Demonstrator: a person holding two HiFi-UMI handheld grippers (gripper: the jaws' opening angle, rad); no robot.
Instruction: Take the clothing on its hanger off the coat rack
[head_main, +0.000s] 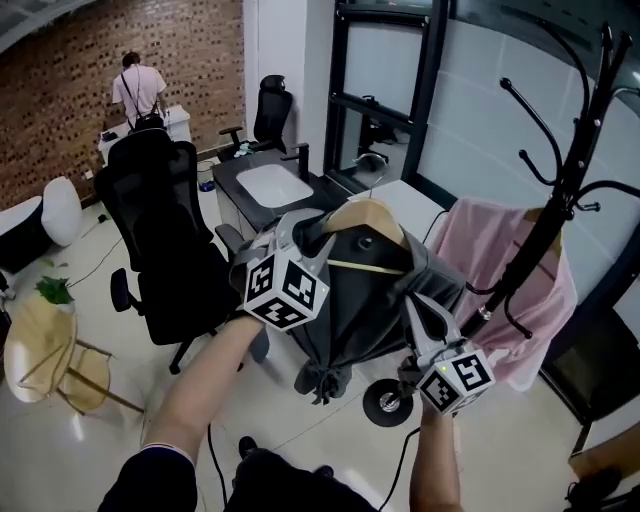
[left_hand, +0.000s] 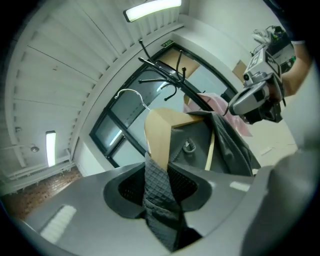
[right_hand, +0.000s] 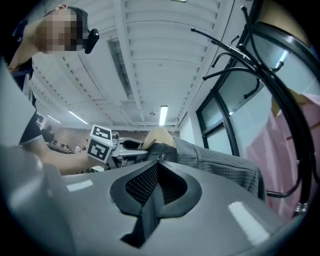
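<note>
My left tool (left_hand: 160, 186) and right tool (right_hand: 152, 192) each pinch the grey garment's (head_main: 350, 310) shoulder cloth. I judge it could slide off the wooden hanger (head_main: 372, 214) or snag the coat rack (head_main: 562, 195).

A black office chair (head_main: 165, 240) stands near a white-topped desk (head_main: 272, 185); a person (head_main: 138, 92) stands by the brick wall (head_main: 60, 90).

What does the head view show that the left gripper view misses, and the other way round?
Only the head view: the black office chair and the person in a white shirt by the brick wall.

Only the left gripper view: the long ceiling light, the hanger's metal hook, and the left gripper with its jaws pinched on grey fabric.

Both: the dark grey garment on its wooden hanger, the black coat rack, the pink garment and the right gripper.
</note>
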